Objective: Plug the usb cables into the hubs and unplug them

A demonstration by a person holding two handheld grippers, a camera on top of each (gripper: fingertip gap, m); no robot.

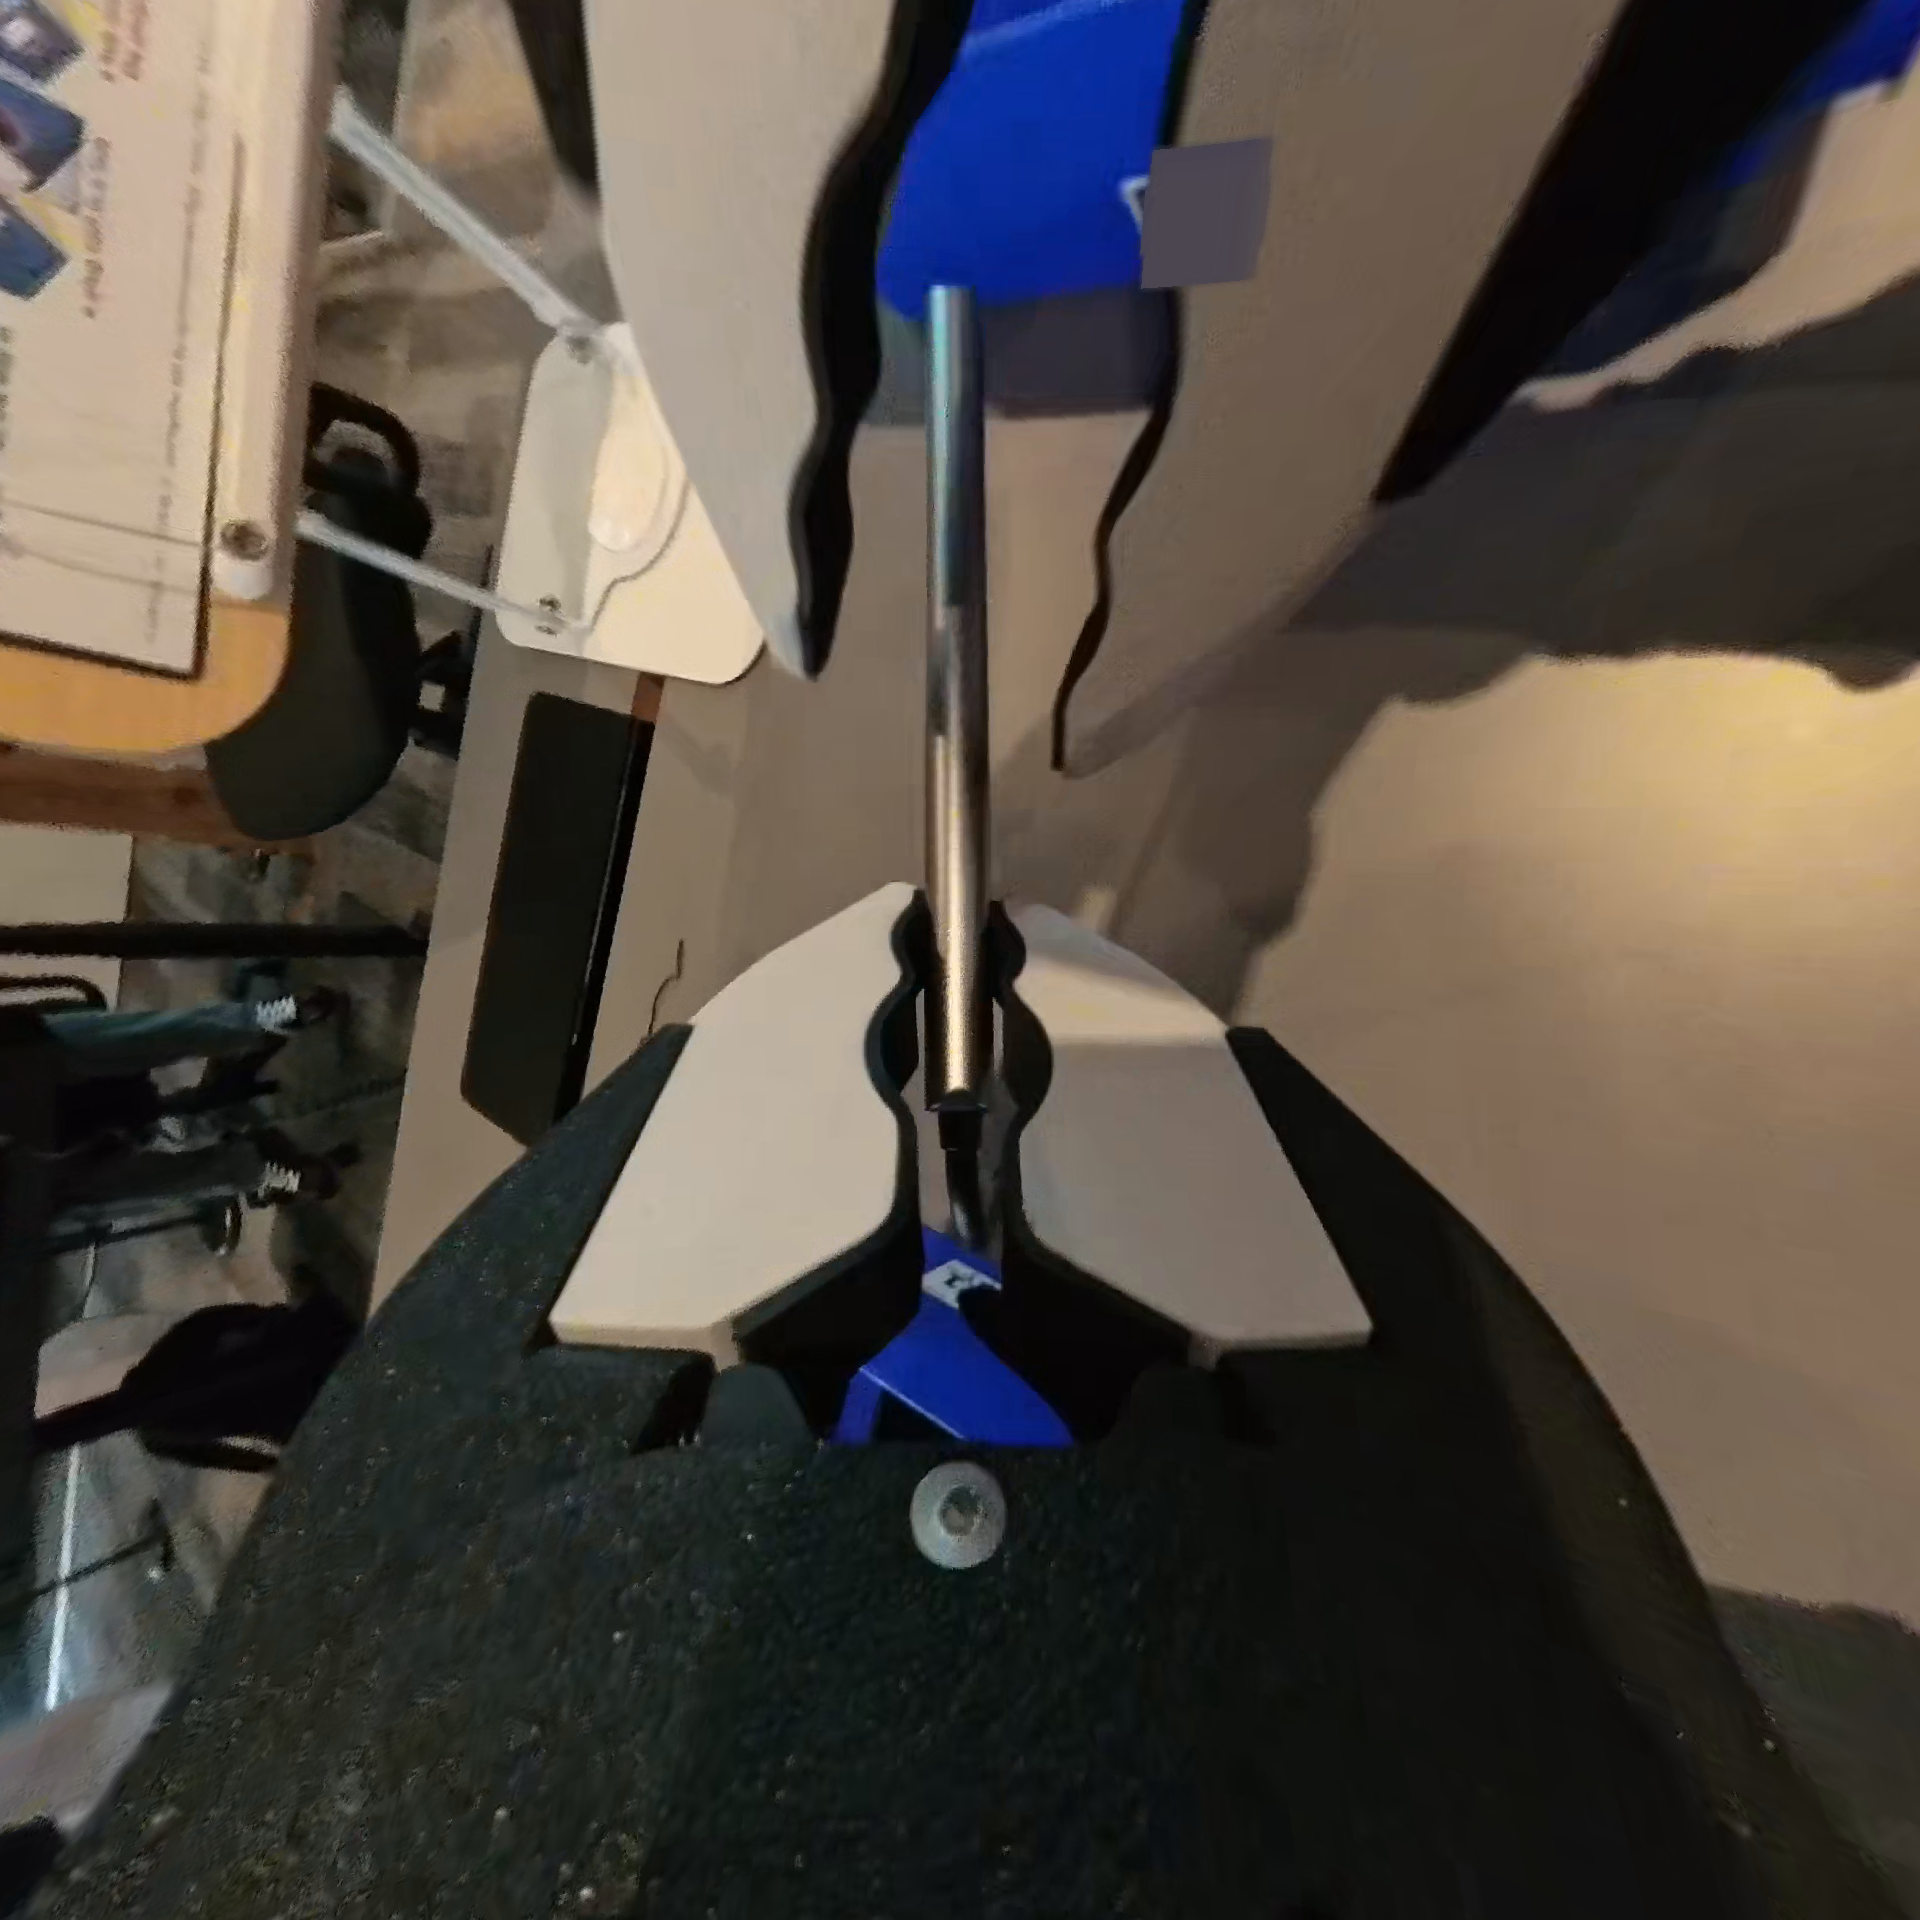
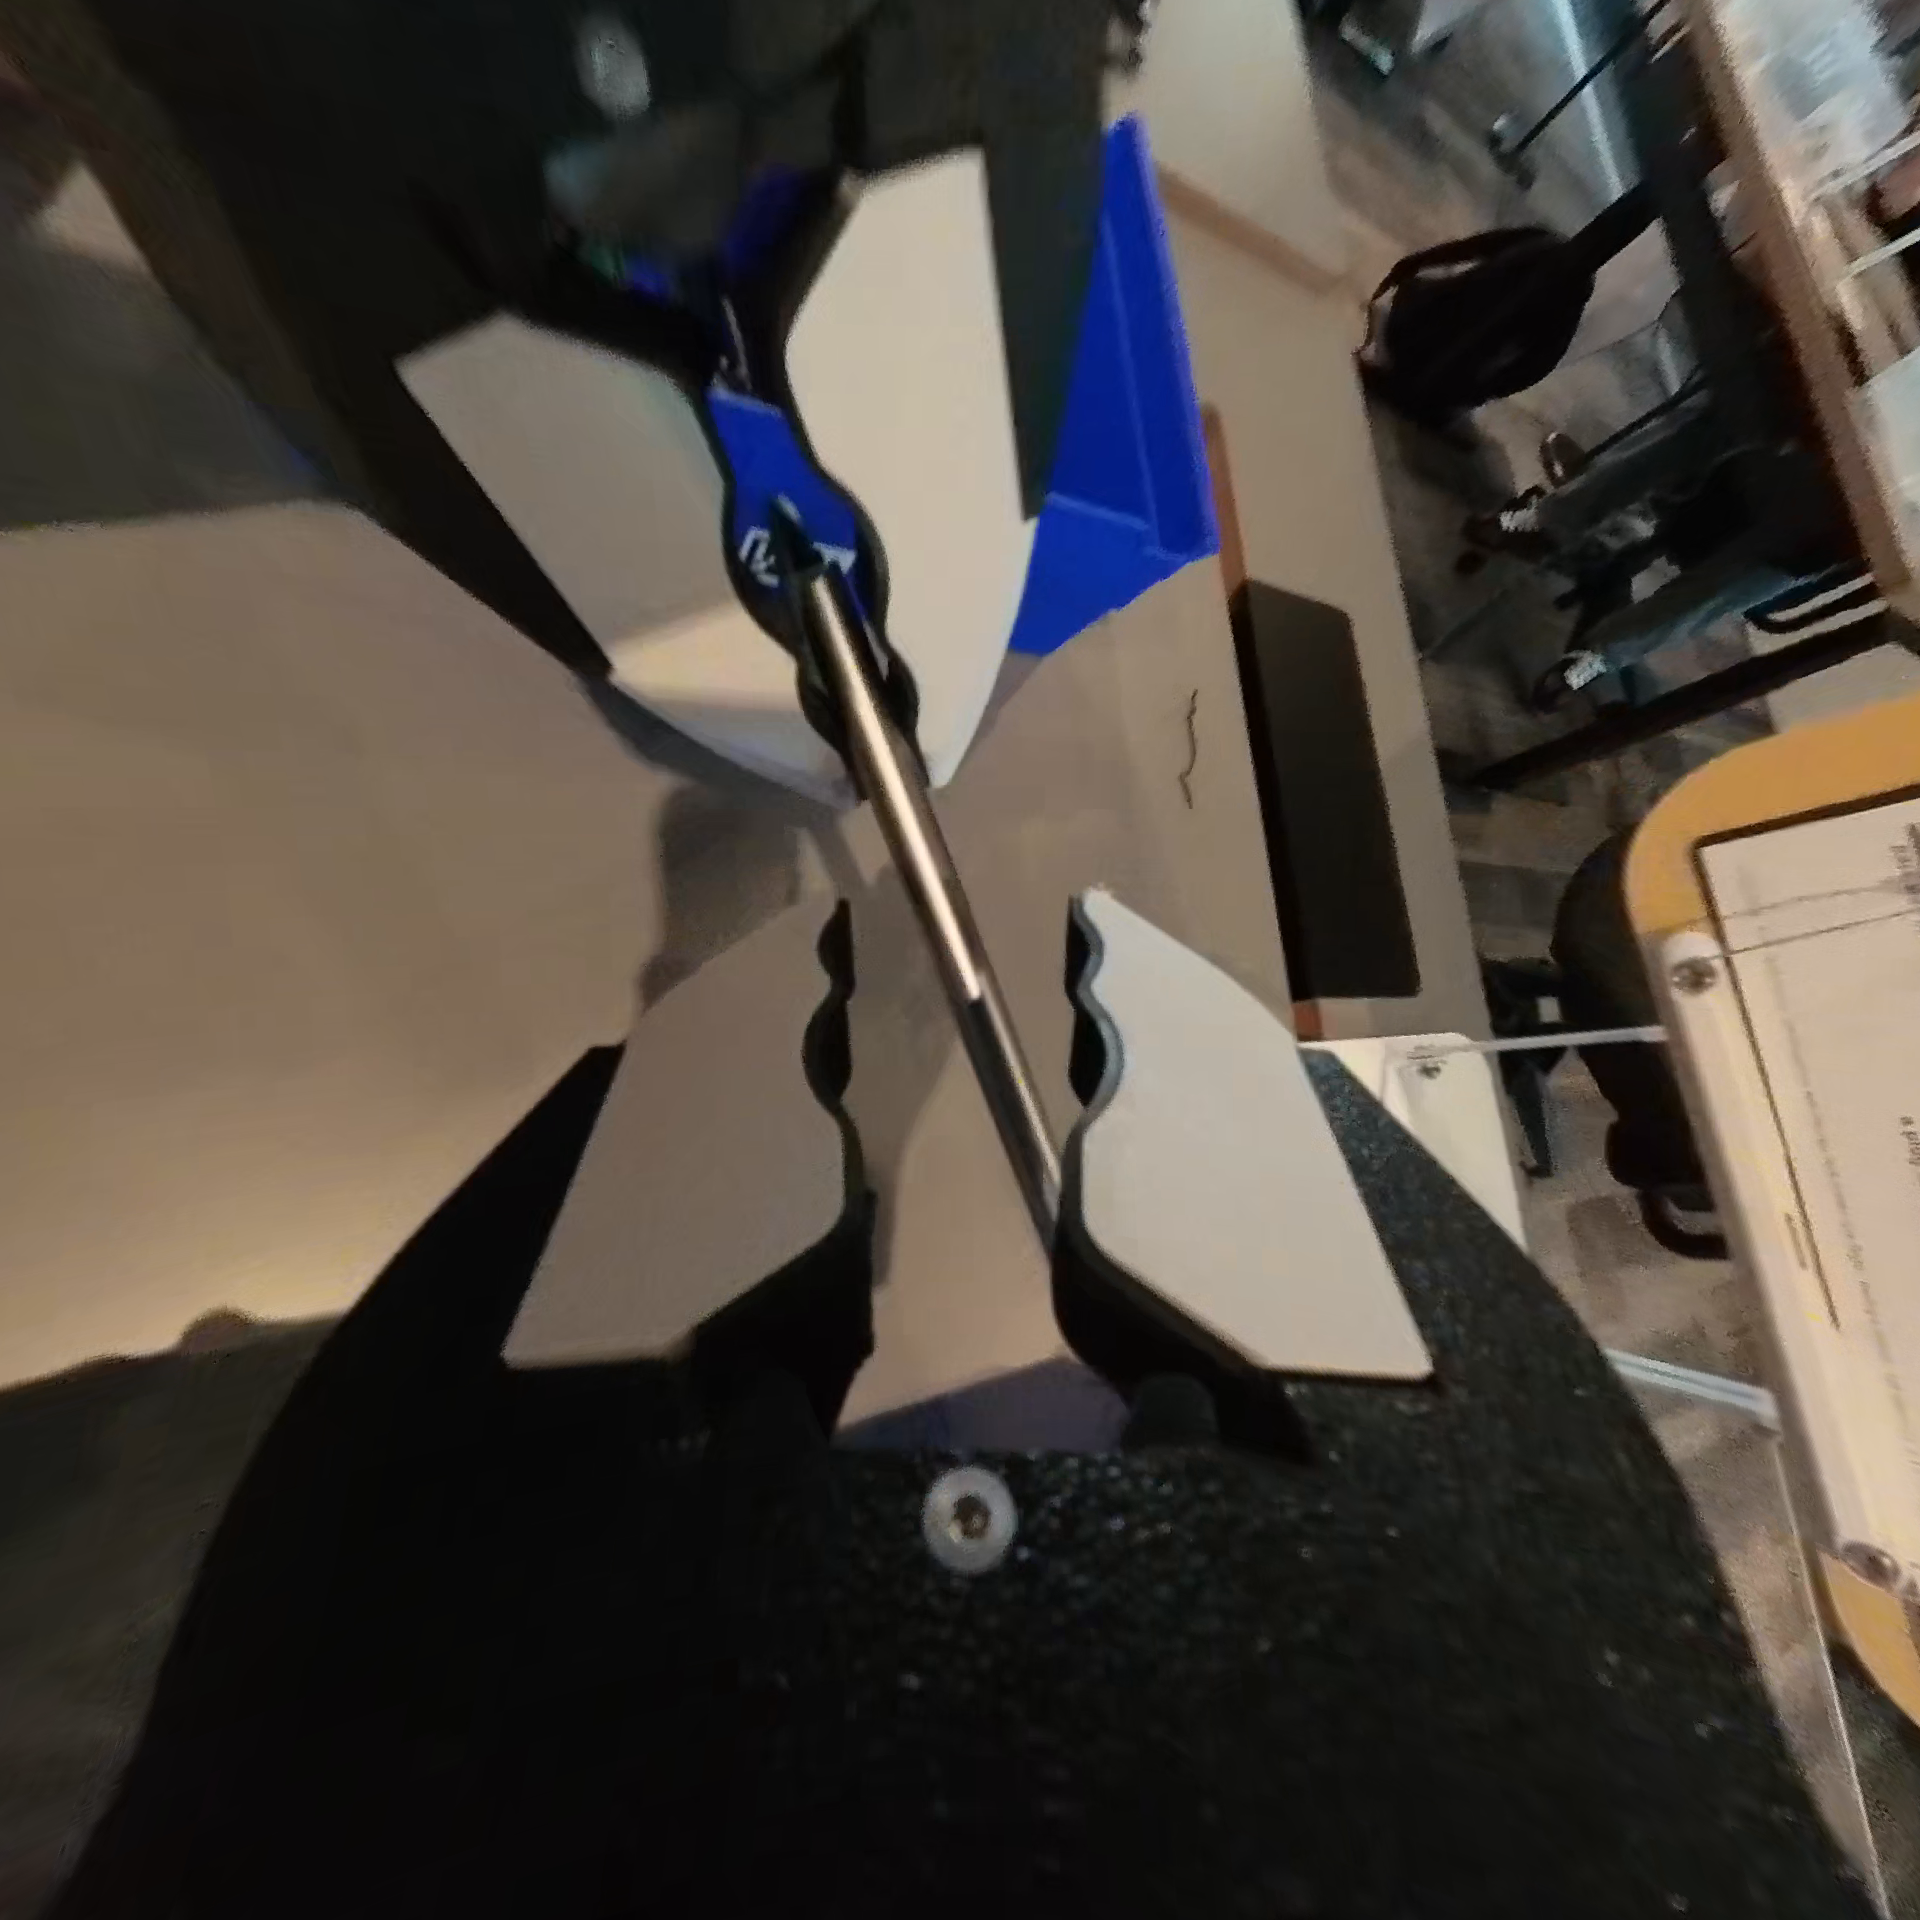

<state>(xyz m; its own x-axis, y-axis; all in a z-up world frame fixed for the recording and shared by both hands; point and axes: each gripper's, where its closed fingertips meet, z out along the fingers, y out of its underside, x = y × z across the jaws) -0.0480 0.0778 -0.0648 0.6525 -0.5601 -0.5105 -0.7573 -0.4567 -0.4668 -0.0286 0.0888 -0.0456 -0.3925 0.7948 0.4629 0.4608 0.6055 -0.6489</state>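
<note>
A thin silver usb hub (image 1: 954,644) shows edge-on as a long metal bar. My left gripper (image 1: 956,920) is shut on its near end, and a short black cable (image 1: 961,1174) runs from that end back between the fingers. My right gripper (image 1: 966,623) faces it from the top of the left wrist view, jaws apart on either side of the hub's far end. In the right wrist view my right gripper (image 2: 961,914) is open with the hub (image 2: 914,862) lying slantwise between its fingers, close to the right finger (image 2: 1247,1143). The left gripper (image 2: 862,748) clamps the hub's far end there.
A flat black slab (image 2: 1320,790) lies at the edge of the grey table (image 2: 260,831); it also shows in the left wrist view (image 1: 551,914). A white bracket plate (image 1: 613,540) and a wooden table with a printed sheet (image 2: 1818,1143) stand beside it. Chairs and bags (image 2: 1475,312) stand on the floor. Only a small space, under 4 cm, lies between the two pairs of fingers.
</note>
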